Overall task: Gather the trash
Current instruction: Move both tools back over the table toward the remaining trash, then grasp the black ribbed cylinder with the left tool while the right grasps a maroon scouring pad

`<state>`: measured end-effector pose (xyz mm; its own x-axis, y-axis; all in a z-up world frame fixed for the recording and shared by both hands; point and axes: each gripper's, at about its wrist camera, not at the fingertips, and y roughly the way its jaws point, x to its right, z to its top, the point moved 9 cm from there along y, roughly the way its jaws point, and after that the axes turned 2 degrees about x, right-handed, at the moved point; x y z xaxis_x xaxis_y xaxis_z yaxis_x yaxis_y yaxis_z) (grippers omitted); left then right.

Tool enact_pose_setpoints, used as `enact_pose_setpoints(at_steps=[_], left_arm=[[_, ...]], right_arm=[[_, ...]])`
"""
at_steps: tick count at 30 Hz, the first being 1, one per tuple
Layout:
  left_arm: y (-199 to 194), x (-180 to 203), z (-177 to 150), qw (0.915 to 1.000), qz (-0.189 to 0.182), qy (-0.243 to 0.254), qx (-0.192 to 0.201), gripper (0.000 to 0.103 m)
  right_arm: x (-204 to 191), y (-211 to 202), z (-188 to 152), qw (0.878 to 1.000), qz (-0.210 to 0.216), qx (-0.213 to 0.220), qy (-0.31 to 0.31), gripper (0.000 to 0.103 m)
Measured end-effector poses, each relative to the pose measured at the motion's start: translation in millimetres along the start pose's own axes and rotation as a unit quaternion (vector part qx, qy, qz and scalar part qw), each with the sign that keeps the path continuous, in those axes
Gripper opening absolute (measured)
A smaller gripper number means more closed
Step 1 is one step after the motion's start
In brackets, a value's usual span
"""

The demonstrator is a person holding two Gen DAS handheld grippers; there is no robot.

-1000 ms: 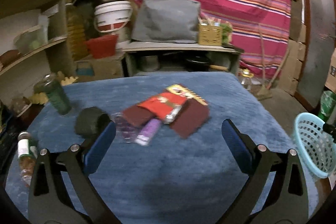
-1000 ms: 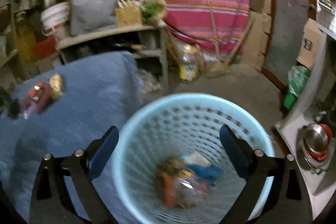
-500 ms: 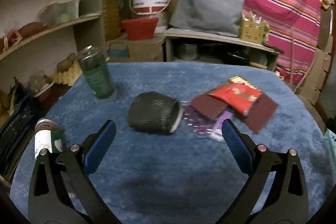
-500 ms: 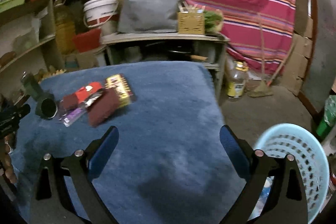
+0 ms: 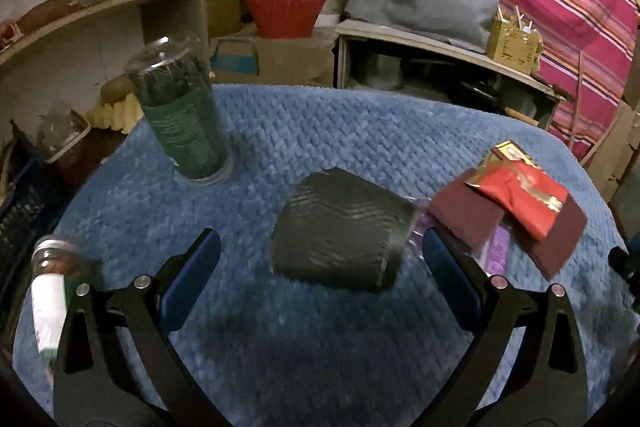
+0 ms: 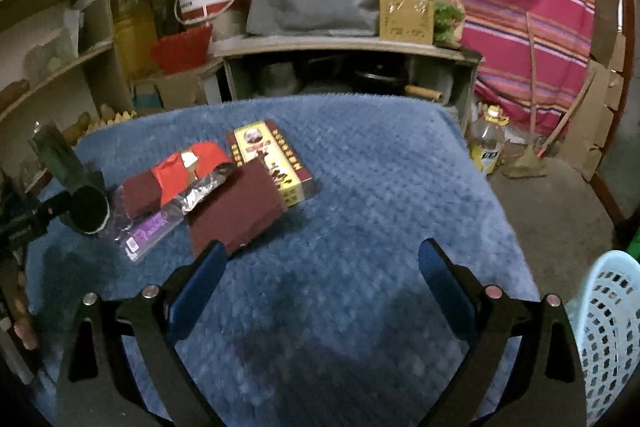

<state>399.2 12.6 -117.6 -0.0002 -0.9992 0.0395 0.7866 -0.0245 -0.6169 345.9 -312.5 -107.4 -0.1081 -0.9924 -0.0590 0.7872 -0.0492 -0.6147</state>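
Left gripper (image 5: pixel 320 263): jaws spread wide and empty, one blue pad on each side of the dark ribbed cup (image 5: pixel 340 231); the spread looks chosen to take the cup across its width.
Dark ribbed cup: lies on its side on the blue table cover (image 5: pixel 360 131), open mouth toward the wrappers; low between the fingers, whether it touches a pad cannot be told.
Right gripper (image 6: pixel 320 275): jaws likewise apart, holding nothing, hanging over a bare stretch of cover, the left pad's tip just short of the maroon wrapper (image 6: pixel 234 215).
Wrapper pile: red packet (image 6: pixel 180 167), yellow box (image 6: pixel 272 159), foil and a purple sachet (image 6: pixel 146 231) overlap in one heap near the cup, so a single pinch may lift more than one piece.
Green cup (image 5: pixel 180 119): upright at the far-left of the cover, clear of both grippers.
Small bottle (image 5: pixel 48 291): at the left edge, partly behind the left finger frame; label unreadable.
Light blue basket (image 6: pixel 612 327): on the floor at the right, cut off by the frame; the likely destination for the trash, contents not visible.
Unclear: motion blur softens the cup's rim and the wrapper print; a dark device and part of a hand (image 6: pixel 20 307) at the left margin of the right view are barely resolved.
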Motion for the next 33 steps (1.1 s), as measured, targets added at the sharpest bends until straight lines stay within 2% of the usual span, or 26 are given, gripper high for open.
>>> enact_pose_setpoints(at_steps=[7, 11, 13, 15, 17, 20, 25, 26, 30, 33], left_arm=[[19.4, 3.9, 0.5, 0.9992, 0.011, 0.037, -0.014, 0.097], [25.0, 13.0, 1.3, 0.9983, -0.007, 0.054, -0.020, 0.097], [26.1, 16.8, 1.0, 0.9979, -0.013, 0.060, -0.022, 0.097], [25.2, 21.2, 1.8, 0.9975, -0.024, 0.065, -0.018, 0.096], [21.5, 25.8, 2.3, 0.9968, -0.035, 0.071, -0.011, 0.086], [19.7, 25.4, 1.7, 0.9969, -0.032, 0.071, -0.009, 0.076], [12.9, 15.1, 5.0, 0.9981, -0.054, 0.031, -0.005, 0.055], [10.5, 13.4, 5.8, 0.9981, -0.057, 0.024, -0.002, 0.052], [6.6, 14.3, 4.6, 0.9982, -0.052, 0.029, 0.005, 0.046], [1.4, 17.9, 4.4, 0.9980, -0.042, 0.046, 0.014, 0.034]], right_arm=[[-12.5, 30.0, 6.3, 1.000, 0.018, -0.023, -0.006, 0.095], [-22.2, 43.8, 8.0, 0.998, 0.045, -0.036, 0.007, 0.092], [-26.5, 49.0, 8.1, 0.998, 0.051, -0.043, 0.007, 0.079], [-31.8, 54.6, 5.8, 0.996, 0.067, -0.053, 0.011, 0.071], [-34.7, 56.0, 7.5, 0.995, 0.084, -0.052, 0.026, 0.064], [-43.0, 55.2, 8.4, 0.993, 0.105, -0.049, 0.026, 0.048], [-50.7, 46.1, 7.7, 0.994, 0.102, -0.034, 0.011, 0.040], [-50.7, 44.1, 7.8, 0.994, 0.100, -0.031, 0.009, 0.036], [-50.4, 32.8, 10.7, 0.994, 0.105, -0.013, 0.013, 0.028], [-50.1, 21.4, 14.2, 0.994, 0.108, -0.002, 0.012, 0.022]])
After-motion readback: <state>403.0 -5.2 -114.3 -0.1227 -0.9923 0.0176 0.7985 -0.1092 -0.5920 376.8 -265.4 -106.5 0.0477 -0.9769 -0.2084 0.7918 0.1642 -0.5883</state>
